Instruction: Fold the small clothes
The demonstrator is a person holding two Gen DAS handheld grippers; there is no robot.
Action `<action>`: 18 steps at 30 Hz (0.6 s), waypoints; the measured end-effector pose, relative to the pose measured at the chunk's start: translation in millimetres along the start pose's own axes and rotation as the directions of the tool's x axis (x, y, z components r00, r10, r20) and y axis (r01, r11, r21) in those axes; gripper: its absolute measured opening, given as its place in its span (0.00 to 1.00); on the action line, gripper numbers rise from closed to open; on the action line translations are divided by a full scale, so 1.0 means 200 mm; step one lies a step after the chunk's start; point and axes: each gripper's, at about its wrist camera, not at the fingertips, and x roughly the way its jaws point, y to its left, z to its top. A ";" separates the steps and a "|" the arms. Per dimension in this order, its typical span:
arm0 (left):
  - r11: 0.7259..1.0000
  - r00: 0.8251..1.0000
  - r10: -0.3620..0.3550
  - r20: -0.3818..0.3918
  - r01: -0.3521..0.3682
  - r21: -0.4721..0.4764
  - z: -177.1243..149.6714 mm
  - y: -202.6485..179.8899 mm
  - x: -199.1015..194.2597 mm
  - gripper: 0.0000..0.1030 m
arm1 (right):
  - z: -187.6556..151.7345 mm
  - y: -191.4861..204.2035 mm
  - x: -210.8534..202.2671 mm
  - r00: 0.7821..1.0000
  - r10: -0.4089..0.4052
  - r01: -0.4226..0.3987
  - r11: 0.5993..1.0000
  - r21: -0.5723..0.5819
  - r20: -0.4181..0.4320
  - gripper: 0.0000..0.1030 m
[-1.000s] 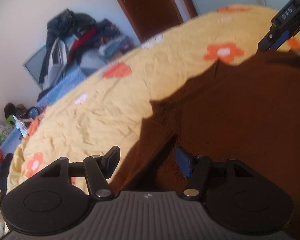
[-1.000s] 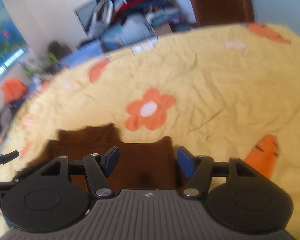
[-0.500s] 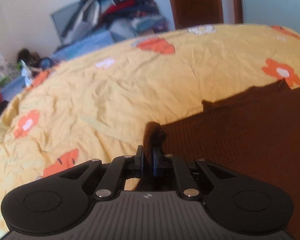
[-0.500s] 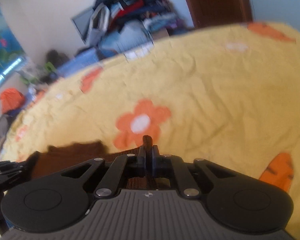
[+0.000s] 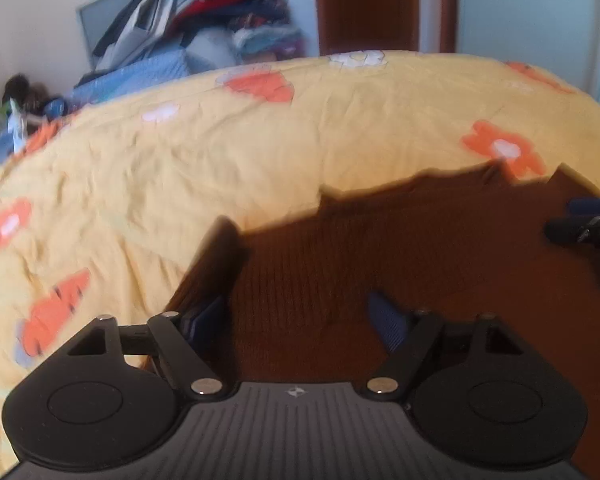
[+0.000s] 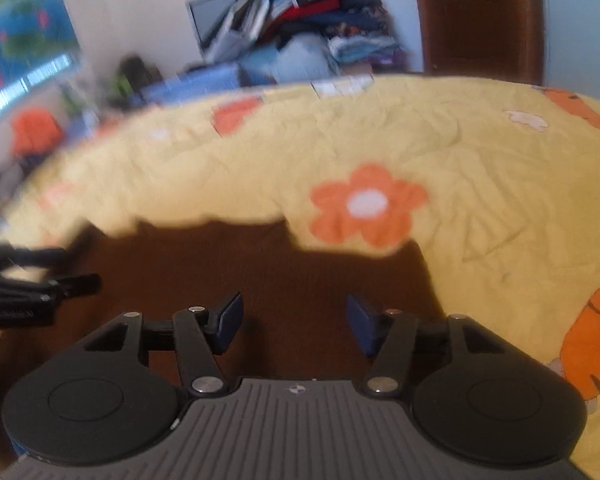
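What changed: half a second ago both hand-held grippers were pinching the cloth; now they are letting go.
Left hand-held gripper (image 5: 296,322): its jaws are spreading wide, holding nothing.
Right hand-held gripper (image 6: 294,322): also spreading wide, empty.
What it means: this fold is probably laid down.
Dark brown knitted garment (image 5: 400,264): lying flat near the close edge of the yellow flowered bed (image 5: 220,152), one left corner sticking up.

One brown knit garment (image 5: 380,264), one yellow flowered bedspread (image 5: 260,152), two tongs (image 5: 296,320) (image 6: 294,322), one clothes pile (image 6: 308,12).
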 end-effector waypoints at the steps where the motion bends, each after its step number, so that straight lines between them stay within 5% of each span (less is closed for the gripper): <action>1: 0.999 1.000 -0.021 -0.007 0.020 -0.038 -0.01 0.04 0.02 0.88 | -0.04 0.00 -0.01 0.997 -0.003 0.007 0.998 -0.062 0.071 0.59; 8: 0.994 0.999 0.049 -0.021 -0.051 -0.099 -0.02 0.11 -0.10 0.91 | -0.06 -0.05 -0.08 0.996 0.017 -0.018 1.000 0.010 0.093 0.59; 11: 0.998 0.999 -0.021 0.035 0.024 -0.066 -0.10 0.05 -0.33 0.92 | -0.09 0.00 -0.23 0.995 -0.008 0.000 0.997 0.081 0.100 0.76; 14: 0.997 0.997 -0.070 -0.027 0.069 -0.037 -0.20 -0.01 -0.34 0.92 | -0.18 0.06 -0.35 0.991 0.042 -0.050 0.997 0.055 0.130 0.91; 17: 0.999 0.999 -0.048 0.015 0.048 -0.016 -0.30 -0.01 -0.29 1.00 | -0.27 0.08 -0.28 0.999 -0.020 0.019 1.000 0.017 0.033 0.92; 18: 0.998 0.998 -0.057 0.040 0.058 -0.019 -0.31 0.00 -0.28 1.00 | -0.32 0.07 -0.27 0.997 -0.018 0.020 0.999 -0.029 0.074 0.93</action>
